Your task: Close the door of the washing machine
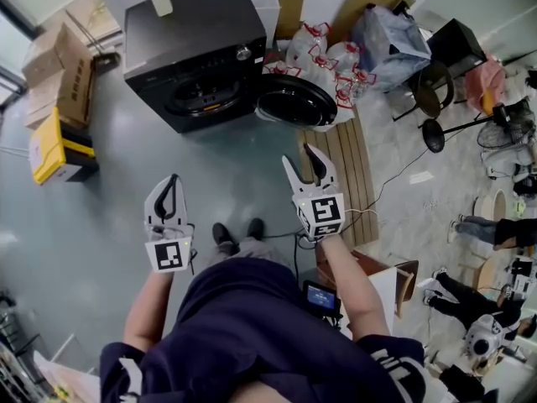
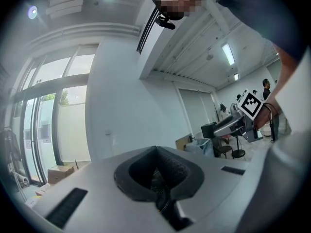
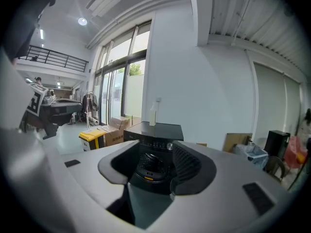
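Door (image 1: 295,101) seen swung open, ahead of right hand-held gripper (image 1: 299,158), hung at right side of washer (image 1: 197,53). Drum opening uncovered. Washer front framed between right hand-held gripper's jaws in its own view; jaws parted, nothing gripped. Left hand-held gripper (image 1: 172,181) held beside right one, jaws pressed together, nothing between. Both well apart from washer. Yellow box (image 1: 52,145) noted left of left hand-held gripper; bags (image 1: 325,59) piled beyond door.

Grey floor (image 1: 220,179), cardboard boxes (image 1: 57,67), tall windows (image 3: 115,89)
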The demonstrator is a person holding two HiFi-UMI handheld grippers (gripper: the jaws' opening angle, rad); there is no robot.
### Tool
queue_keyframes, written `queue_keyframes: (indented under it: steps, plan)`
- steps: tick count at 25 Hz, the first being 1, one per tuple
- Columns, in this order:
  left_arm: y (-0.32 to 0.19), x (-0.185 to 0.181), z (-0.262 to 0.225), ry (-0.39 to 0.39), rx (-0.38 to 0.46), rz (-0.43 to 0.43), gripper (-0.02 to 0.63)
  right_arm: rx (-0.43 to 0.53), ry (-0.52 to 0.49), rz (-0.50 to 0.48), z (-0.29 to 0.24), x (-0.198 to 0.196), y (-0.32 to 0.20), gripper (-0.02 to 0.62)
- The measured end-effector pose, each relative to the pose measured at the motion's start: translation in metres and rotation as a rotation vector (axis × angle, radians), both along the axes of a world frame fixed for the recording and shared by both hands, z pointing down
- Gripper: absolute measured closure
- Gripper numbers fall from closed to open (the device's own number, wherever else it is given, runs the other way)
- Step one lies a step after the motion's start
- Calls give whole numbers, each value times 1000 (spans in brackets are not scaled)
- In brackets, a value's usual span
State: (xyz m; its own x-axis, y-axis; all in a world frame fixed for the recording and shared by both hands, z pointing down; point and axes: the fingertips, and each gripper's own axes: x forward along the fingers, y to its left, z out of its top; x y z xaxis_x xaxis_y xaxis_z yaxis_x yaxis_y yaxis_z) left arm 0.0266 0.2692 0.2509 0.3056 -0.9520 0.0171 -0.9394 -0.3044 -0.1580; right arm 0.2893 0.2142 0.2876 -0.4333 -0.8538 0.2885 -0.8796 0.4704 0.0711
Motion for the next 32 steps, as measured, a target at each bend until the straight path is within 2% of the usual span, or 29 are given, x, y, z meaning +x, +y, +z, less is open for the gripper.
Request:
queue_keyframes:
  steps: [4,12,25,32]
  plan:
    - [-4,5,0,-2,-2,0,581,-1,3,-3,2,7,-6,361]
    - [-9,27,3,-9,-4,7,581,1,7,-42,9,24,-13,301]
    - [-22,70,4,-23,-1,39,581,-28,69,-56,44,81,-43,301]
    - [-39,100,21,-26,-19,114,582,-51,104,-30,78,111,-66,302]
